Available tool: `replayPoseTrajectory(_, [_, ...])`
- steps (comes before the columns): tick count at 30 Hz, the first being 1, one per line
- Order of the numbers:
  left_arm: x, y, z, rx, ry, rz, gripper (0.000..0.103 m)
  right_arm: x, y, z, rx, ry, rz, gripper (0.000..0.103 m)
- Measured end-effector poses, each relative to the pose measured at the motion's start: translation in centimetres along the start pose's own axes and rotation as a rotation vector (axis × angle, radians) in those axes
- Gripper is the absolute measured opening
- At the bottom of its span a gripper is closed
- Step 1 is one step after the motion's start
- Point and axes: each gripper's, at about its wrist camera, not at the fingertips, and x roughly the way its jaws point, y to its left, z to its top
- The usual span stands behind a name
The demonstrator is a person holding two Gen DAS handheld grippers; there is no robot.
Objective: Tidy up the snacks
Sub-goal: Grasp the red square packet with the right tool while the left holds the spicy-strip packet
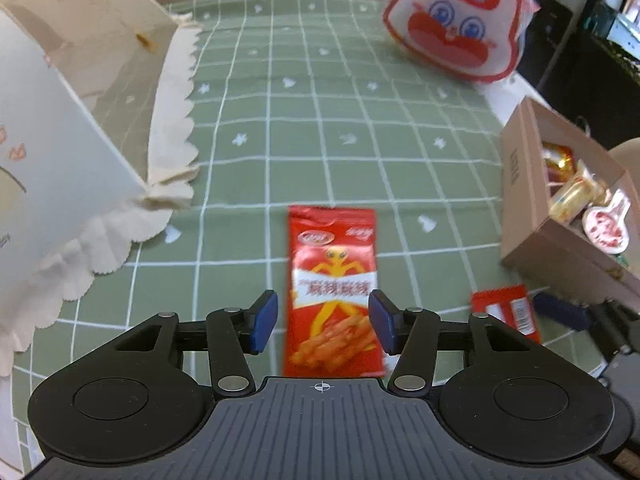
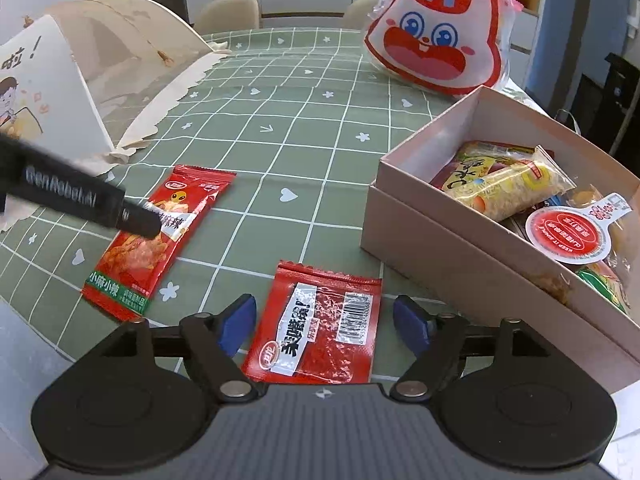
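Two blue pads of the left gripper [image 1: 322, 322], wide apart, one on each side of a red snack pack with a yellow figure [image 1: 334, 292]. Not squeezing it yet. Same on the other side: right gripper [image 2: 324, 322] apart too, hanging over a smaller red pack with a barcode [image 2: 316, 328], pads not touching it.

Both packs flat on the green checked tablecloth [image 2: 280, 140], near the front edge of the tabletop. Just to the right, a pink box [image 2: 440, 240] already full of snacks, close to the right edge. Farther back, a bunny-face bag [image 2: 436, 32] near the far right corner, and a torn white paper bag [image 1: 80, 100] along the left edge.

Could go wrong: flat, slippery packs, hard to pinch. Pads might slide off, or push a pack along, or grab the cloth too. Box quite full, so a new pack might slip out.

Hard to see: left pack's bottom end hidden behind the gripper. Left view a bit blurry. Box cut off at the picture's edge. Small print on both packs too fuzzy to read.
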Motion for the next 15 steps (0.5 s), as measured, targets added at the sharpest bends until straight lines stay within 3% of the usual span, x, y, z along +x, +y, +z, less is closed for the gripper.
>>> replayPoseTrajectory(5, [1.4, -1.9, -0.9, 0.069, 0.044, 0.024, 0.056, -0.4, -0.6, -0.7, -0.015, -0.018, 0.010, 0.081])
replayPoseTrajectory(7, [1.6, -2.1, -1.1, 0.078, 0.045, 0.019, 0.062, -0.6, -0.9, -1.1, -0.010, -0.025, 0.006, 0.083])
replayPoseTrajectory(9, [1.8, -1.9, -1.1, 0.061, 0.047, -0.027, 0.079, -0.8, -1.2, -1.7, -0.009, -0.042, 0.005, 0.086])
replayPoseTrajectory(10, [1.9, -1.8, -1.2, 0.056, 0.045, -0.044, 0.080, -1.0, -1.3, -2.0, -0.009, -0.055, 0.004, 0.086])
replayPoseTrajectory(13, [1.6, -1.4, -1.4, 0.050, 0.027, -0.040, 0.077, -1.3, -1.5, -3.1, -0.004, -0.098, -0.003, 0.092])
replayPoseTrajectory(15, [1.7, -1.1, -1.7, 0.075, 0.028, 0.028, 0.075, -1.3, -1.6, -3.5, 0.008, -0.111, -0.014, 0.096])
